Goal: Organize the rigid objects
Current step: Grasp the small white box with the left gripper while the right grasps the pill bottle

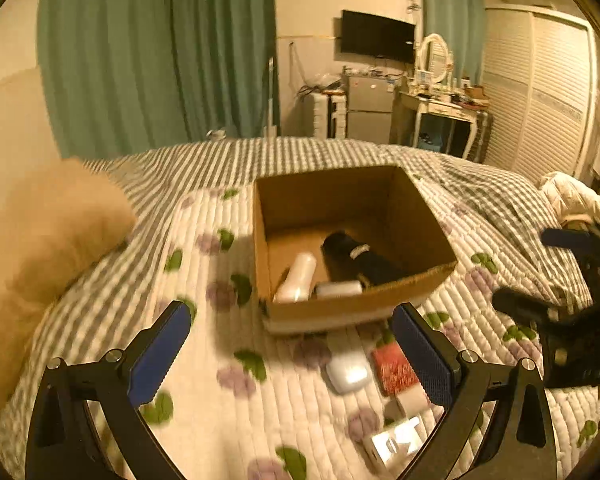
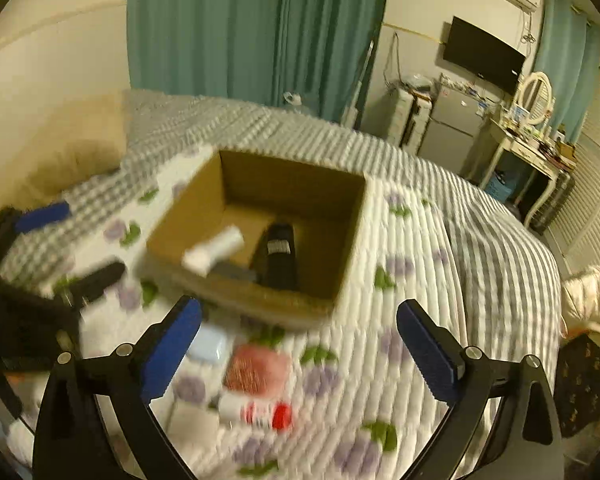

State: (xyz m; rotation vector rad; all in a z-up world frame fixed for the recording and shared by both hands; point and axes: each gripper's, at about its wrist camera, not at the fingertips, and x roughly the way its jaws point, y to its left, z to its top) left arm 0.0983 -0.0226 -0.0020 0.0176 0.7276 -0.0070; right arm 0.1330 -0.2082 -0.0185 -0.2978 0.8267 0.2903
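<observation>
Bedroom under warm light, teal curtains behind, and a bed (image 1: 300,408) under a floral quilt carrying everything. Cardboard box (image 1: 352,308) sits open mid-quilt; inside lie a white bottle (image 1: 298,278), a black cylinder (image 1: 360,258) and a small white piece (image 1: 339,289) by the near wall. Loose items remain on the quilt just in front of the box: white case (image 1: 347,370), red patterned packet (image 1: 394,368), a white plug-like block (image 1: 394,440), and, in the right view, a red-capped tube (image 2: 256,411), blurred. Left tool (image 1: 292,356) hangs above these with fingers spread wide, holding nothing; right tool (image 2: 300,360) likewise wide apart and empty, over the packet and tube. Each tool shows at the edge of the other's view, well apart. Judgement: sorting partly done, between placements, with a fresh pick due. Next move likely calls for descending on one loose item, straddling its narrow sides, closing, then lifting clear of the box's near wall. Right view is motion-blurred, so fine positions are uncertain.
</observation>
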